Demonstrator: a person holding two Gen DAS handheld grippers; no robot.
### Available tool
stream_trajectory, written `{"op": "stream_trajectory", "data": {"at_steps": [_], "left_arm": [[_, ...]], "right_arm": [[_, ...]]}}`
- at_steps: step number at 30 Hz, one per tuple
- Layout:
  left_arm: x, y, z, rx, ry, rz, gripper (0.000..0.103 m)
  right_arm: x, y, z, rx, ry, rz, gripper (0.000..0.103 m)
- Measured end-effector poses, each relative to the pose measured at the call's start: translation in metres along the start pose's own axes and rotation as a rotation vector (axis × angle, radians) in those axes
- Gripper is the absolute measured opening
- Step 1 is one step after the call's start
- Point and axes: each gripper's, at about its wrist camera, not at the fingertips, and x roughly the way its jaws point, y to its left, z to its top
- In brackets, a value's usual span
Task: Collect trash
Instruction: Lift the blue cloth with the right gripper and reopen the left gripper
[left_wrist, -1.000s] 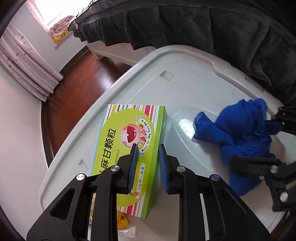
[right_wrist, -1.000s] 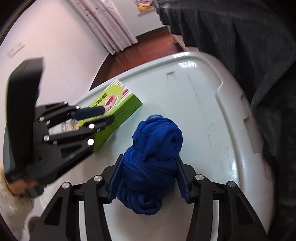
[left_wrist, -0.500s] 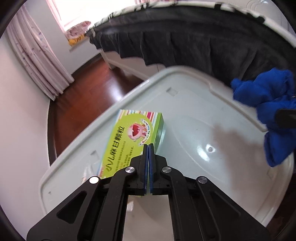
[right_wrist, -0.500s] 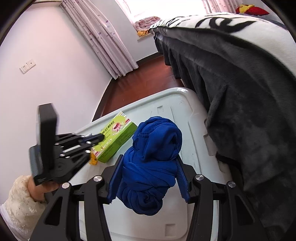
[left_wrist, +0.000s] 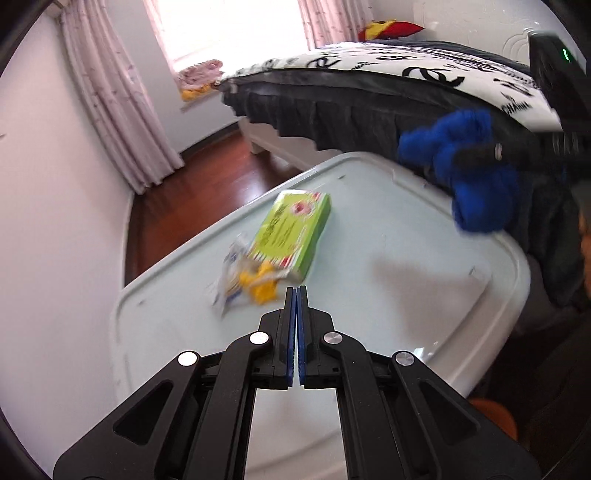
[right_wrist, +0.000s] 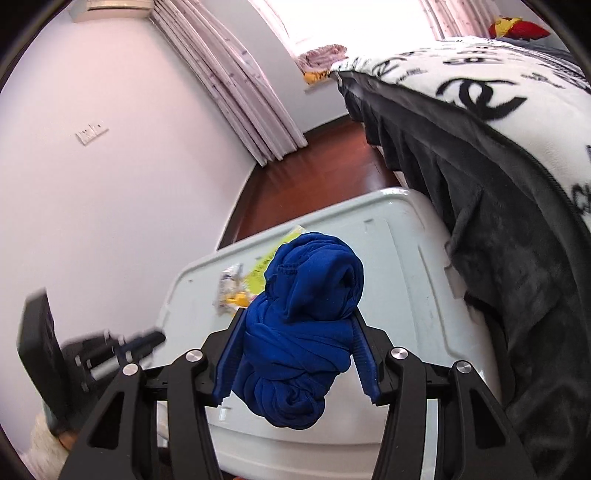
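Left wrist view: the left claw (left_wrist: 296, 291) is fully closed, its blue pads pressed together with nothing between them, held above the pale lid of a plastic storage bin (left_wrist: 369, 302) that serves as the table. Just beyond the claw tips, toward 11 o'clock, lies a blurred heap of crumpled wrappers (left_wrist: 243, 280), white and yellow. The heap touches the near end of a green medicine box (left_wrist: 291, 232), which lies flat on the lid and stretches away toward 12 o'clock. At 2 o'clock the right claw (left_wrist: 480, 155) hangs in the air over the far edge of the lid, gripping a bundled blue cloth (left_wrist: 476, 177). Behind it runs a bed (left_wrist: 406, 96) with a dark skirt and a white cover printed in black.

Right wrist view: the right claw (right_wrist: 297, 350) grips the blue cloth (right_wrist: 303, 332) between its pads, the bundle bulging above and sagging below them, well clear of the lid (right_wrist: 399, 280). The wrappers (right_wrist: 231, 291) and a strip of the green box (right_wrist: 264, 267) show at 11 o'clock behind the cloth. At 9 o'clock the left claw (right_wrist: 147, 341) appears blurred, beside the lid's near corner. The bed (right_wrist: 498, 155) fills the 2 o'clock side.
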Motion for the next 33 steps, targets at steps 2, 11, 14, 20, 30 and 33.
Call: {"op": "stream_trajectory", "data": {"at_steps": [2,11,14,20,30,33], "left_arm": [[-0.010,0.005,-0.014,-0.043,-0.025,-0.015,0.008],[-0.004,0.028,-0.007,-0.073,-0.203,-0.016,0.096],[0.029,0.038,0.023,-0.063,-0.190,-0.103,0.096],[0.104,0.033,0.082,0.063,-0.124,-0.145,0.096],[0.201,0.030,0.123,0.105,0.259,-0.242,0.096],[0.222,0.025,0.125,0.142,0.338,-0.241,0.096]], "right_arm": [[-0.014,0.008,-0.008,0.004,-0.028,-0.005,0.053],[-0.002,0.011,-0.011,0.004,-0.021,-0.065,0.053],[0.023,0.013,0.010,-0.030,-0.022,-0.042,0.053],[0.046,0.022,0.056,-0.006,0.002,-0.008,0.053],[0.006,0.004,0.088,0.155,0.085,-0.094,0.054],[-0.001,-0.006,0.092,0.194,0.086,-0.107,0.054]]}}
